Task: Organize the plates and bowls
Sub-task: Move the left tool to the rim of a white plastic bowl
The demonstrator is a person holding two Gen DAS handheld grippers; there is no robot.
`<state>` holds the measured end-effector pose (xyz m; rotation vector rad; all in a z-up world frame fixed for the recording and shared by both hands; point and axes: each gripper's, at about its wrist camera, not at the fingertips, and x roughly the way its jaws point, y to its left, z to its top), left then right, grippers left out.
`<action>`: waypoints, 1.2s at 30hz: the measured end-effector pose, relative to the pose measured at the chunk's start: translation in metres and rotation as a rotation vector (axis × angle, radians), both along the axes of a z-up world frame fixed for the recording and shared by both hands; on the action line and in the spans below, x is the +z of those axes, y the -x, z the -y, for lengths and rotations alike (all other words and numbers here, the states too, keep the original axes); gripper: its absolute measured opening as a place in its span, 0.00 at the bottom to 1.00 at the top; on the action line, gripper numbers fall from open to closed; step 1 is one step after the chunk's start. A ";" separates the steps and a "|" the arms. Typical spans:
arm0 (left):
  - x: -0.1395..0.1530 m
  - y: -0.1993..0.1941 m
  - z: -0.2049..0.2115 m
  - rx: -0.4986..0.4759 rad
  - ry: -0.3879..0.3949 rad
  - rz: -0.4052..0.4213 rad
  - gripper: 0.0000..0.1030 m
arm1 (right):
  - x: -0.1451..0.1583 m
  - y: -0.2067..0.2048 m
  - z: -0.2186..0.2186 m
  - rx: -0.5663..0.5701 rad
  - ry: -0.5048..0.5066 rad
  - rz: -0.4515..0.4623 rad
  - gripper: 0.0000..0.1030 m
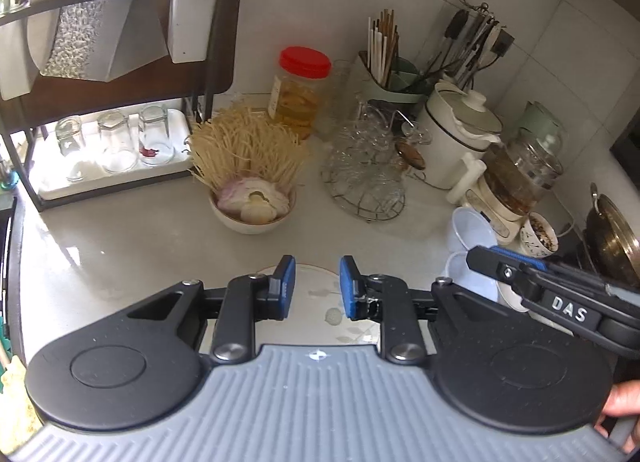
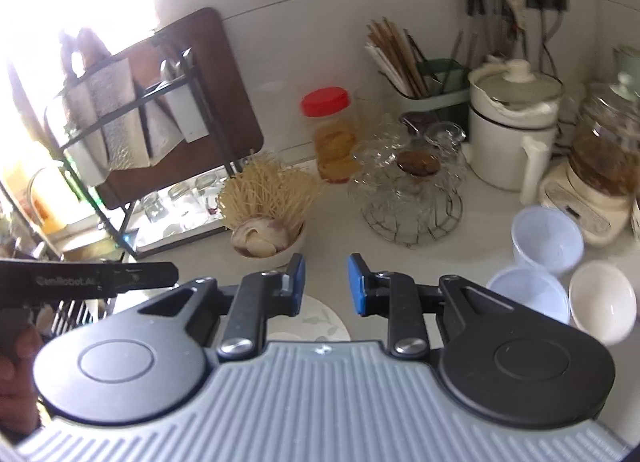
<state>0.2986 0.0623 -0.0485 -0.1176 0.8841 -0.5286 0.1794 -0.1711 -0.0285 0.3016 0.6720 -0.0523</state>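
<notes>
A patterned white plate [image 1: 320, 302] lies on the counter right under my left gripper [image 1: 317, 287], which is open and empty above it. The plate also shows in the right wrist view [image 2: 320, 322], below my right gripper [image 2: 326, 286], which is open and empty. The right gripper reaches into the left wrist view [image 1: 504, 266] over two pale blue plastic bowls [image 1: 472, 230]. In the right wrist view these blue bowls [image 2: 548, 238] sit beside a white bowl [image 2: 604, 302]. A white bowl of shells and dry noodles [image 1: 252, 206] stands behind the plate.
A dark dish rack [image 1: 120, 74] with plates and upturned glasses stands at the left. A red-lidded jar [image 1: 300, 90], a wire basket of glassware [image 1: 364, 178], a chopstick holder [image 1: 388, 62], a white pot [image 1: 460, 134] and a blender [image 1: 516, 182] crowd the back.
</notes>
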 end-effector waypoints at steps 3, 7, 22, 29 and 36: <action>-0.001 -0.001 -0.001 -0.022 -0.002 0.003 0.26 | 0.005 0.009 -0.010 -0.023 0.038 0.016 0.27; -0.002 0.000 -0.002 -0.051 -0.007 0.003 0.26 | 0.010 0.015 -0.018 -0.041 0.062 0.023 0.27; -0.006 0.005 0.067 0.018 0.040 -0.005 0.26 | 0.005 0.018 0.056 -0.033 0.093 0.015 0.27; -0.010 0.009 0.126 0.014 0.013 -0.029 0.26 | -0.011 0.023 0.113 -0.060 0.056 -0.015 0.27; -0.016 0.002 0.184 -0.019 -0.001 -0.056 0.30 | -0.036 0.034 0.160 -0.122 -0.037 -0.077 0.27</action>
